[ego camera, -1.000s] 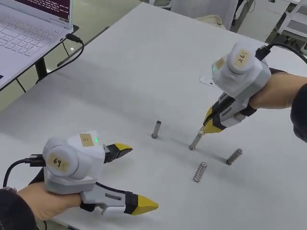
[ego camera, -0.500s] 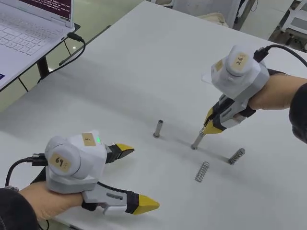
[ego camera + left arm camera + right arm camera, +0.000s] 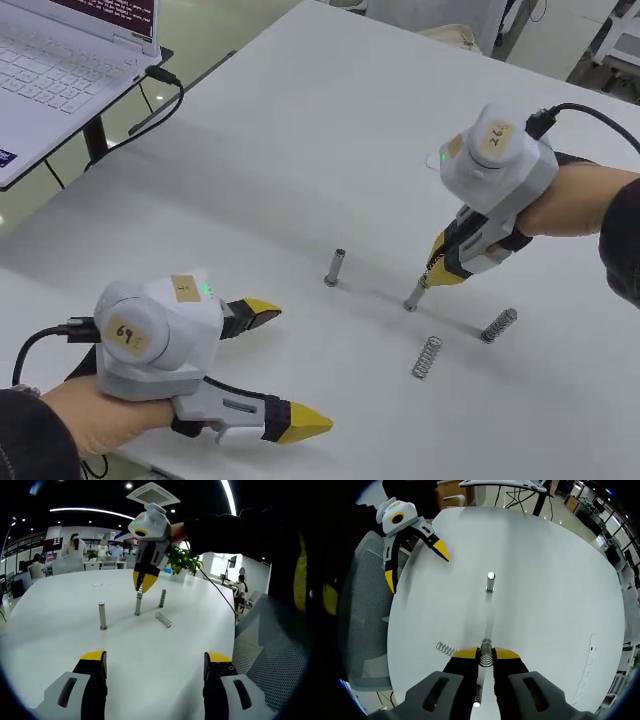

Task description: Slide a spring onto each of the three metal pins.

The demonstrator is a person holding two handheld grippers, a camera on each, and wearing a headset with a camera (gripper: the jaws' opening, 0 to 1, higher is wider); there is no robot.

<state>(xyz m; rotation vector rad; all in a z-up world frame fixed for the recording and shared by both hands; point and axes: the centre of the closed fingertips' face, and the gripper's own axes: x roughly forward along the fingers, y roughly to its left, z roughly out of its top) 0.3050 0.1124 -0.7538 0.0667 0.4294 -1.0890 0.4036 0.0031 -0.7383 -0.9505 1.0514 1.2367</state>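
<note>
Head view has the right gripper [image 3: 437,277] dropped closer onto 1 slim steel pin [image 3: 414,296] than a second ago, so threading looks begun, with 2 loose springs [image 3: 427,357] nearby on the matte white table [image 3: 300,120]. Left gripper view shows the left gripper [image 3: 155,656] resting, jaws wide, before a smooth bare pin [image 3: 102,616]. Right gripper view shows yellow tips narrowed on the held spring [image 3: 486,656], a fine wire coil.

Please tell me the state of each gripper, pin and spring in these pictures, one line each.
left gripper: open, empty.
right gripper: shut on held spring.
held spring: upright, at the tip of the pin under it.
pin under it: standing, shaft bare.
free pin: standing, bare.
loose spring: lying flat.
second loose spring: lying flat.
</note>
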